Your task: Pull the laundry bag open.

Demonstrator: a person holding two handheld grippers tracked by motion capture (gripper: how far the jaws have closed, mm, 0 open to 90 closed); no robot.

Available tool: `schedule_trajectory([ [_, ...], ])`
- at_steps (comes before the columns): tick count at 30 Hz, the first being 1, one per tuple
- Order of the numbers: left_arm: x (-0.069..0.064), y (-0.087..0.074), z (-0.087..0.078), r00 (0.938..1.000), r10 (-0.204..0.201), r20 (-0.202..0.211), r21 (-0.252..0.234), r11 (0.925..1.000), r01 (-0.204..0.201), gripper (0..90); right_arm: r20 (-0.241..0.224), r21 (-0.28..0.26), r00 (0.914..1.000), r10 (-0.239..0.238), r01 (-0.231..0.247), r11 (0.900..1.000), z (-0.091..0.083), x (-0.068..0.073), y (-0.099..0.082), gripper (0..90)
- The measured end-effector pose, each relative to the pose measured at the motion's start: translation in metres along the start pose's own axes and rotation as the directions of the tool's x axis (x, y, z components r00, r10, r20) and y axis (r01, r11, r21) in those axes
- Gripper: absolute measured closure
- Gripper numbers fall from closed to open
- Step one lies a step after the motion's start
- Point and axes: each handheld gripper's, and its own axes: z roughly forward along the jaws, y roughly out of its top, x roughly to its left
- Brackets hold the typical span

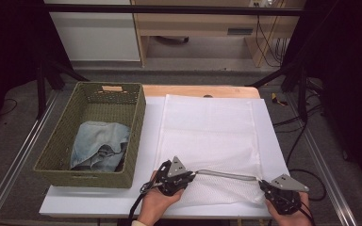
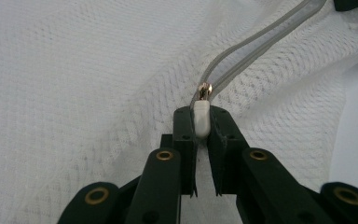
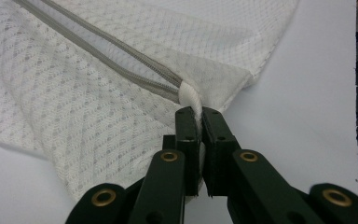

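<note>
White mesh laundry bag (image 1: 207, 136) lies flat on the table, grey zipper (image 1: 226, 175) seemingly closed.

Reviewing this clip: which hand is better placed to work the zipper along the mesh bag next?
Left, probably. The left gripper is shut on the zipper pull, so it can draw it along the zipper. The right gripper is clamped on the mesh bag at the zipper's far end, anchoring it.

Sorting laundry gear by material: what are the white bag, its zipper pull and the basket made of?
Bag: likely synthetic mesh, open diamond weave. Zipper pull: white, matte, probably plastic, on a shiny metal slider. Basket: olive woven cord or fibre, ribbed weave.
</note>
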Motion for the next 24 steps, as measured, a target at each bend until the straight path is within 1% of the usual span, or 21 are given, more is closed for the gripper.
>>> schedule_trajectory([
  [4,0.0,0.0,-0.001,1.0,0.003,-0.001,-0.001,1.0,-0.003,82.0,0.009,0.003,0.9999,-0.006,0.006,1.0,0.0,0.0,0.0,86.5],
  [18,0.0,-0.001,-0.006,1.0,0.009,0.002,-0.008,0.9999,-0.009,82.0,0.005,0.004,1.0,-0.007,0.007,1.0,0.0,0.001,0.0,86.5],
  [22,-0.003,0.003,-0.012,0.9989,0.047,-0.008,-0.006,0.9989,-0.047,82.1,0.004,0.009,0.9999,-0.011,0.011,0.9999,0.001,0.001,0.0,86.5],
  [24,-0.003,0.004,-0.013,0.9984,0.056,-0.011,0.004,0.9984,-0.056,82.1,0.002,0.013,0.9999,-0.01,0.01,0.9999,0.001,0.002,0.0,86.5],
])
